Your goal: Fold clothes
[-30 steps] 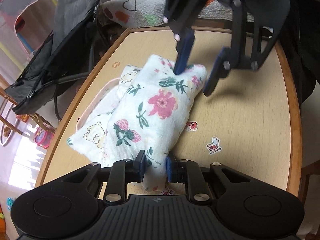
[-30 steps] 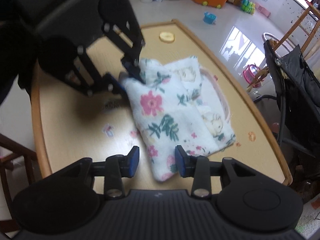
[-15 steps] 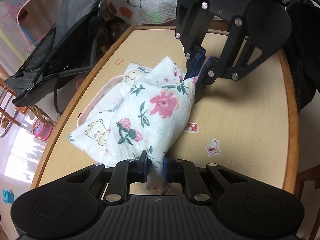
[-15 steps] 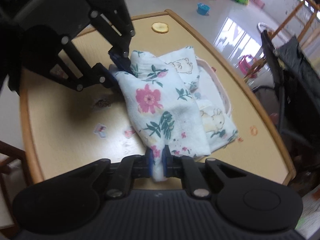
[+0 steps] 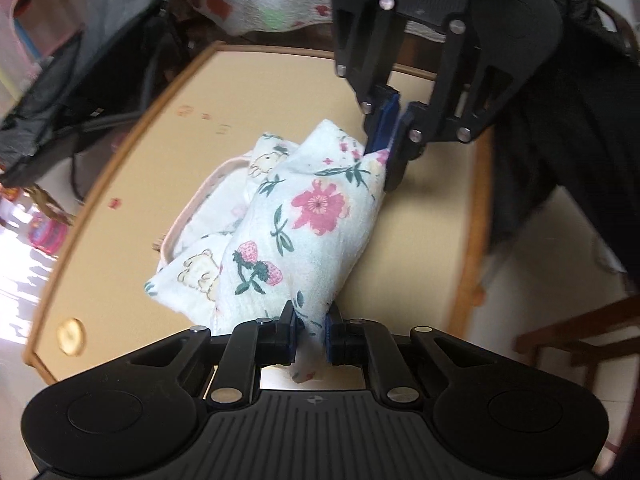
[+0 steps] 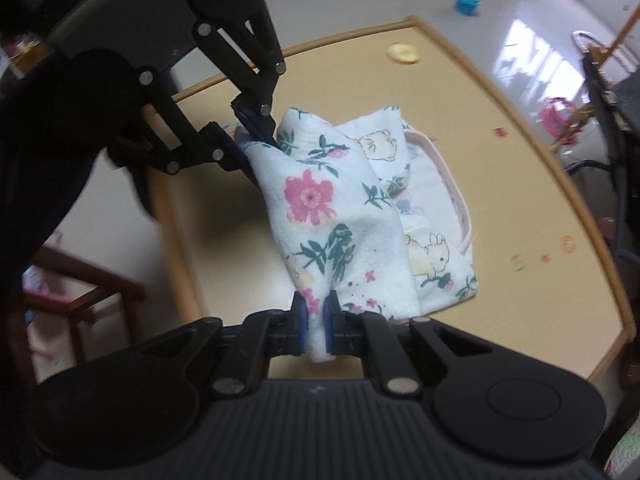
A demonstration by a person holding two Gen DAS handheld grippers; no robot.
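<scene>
A white cloth with pink flowers and green leaves point(image 5: 316, 220) point(image 6: 320, 208) hangs folded between both grippers, lifted off the tan table point(image 5: 248, 92) along its right edge. My left gripper point(image 5: 311, 330) is shut on its near corner, and the same gripper point(image 6: 250, 136) shows at the far corner in the right wrist view. My right gripper point(image 6: 315, 326) pinches the opposite corner, seen from across as the right gripper point(image 5: 394, 136). The cloth's bear-printed part point(image 5: 200, 276) still lies on the table.
The table has a raised wooden rim point(image 6: 552, 160) and small stickers point(image 6: 568, 244). A yellow round piece point(image 6: 404, 53) lies near one corner. A dark folding chair point(image 5: 72, 80) stands beyond the table, a wooden stool point(image 6: 72, 300) beside it, toys on the floor.
The right gripper closed onto the cloth's corner, the left tightened on its own. Both then rose, lifting the flowered edge off the table.
</scene>
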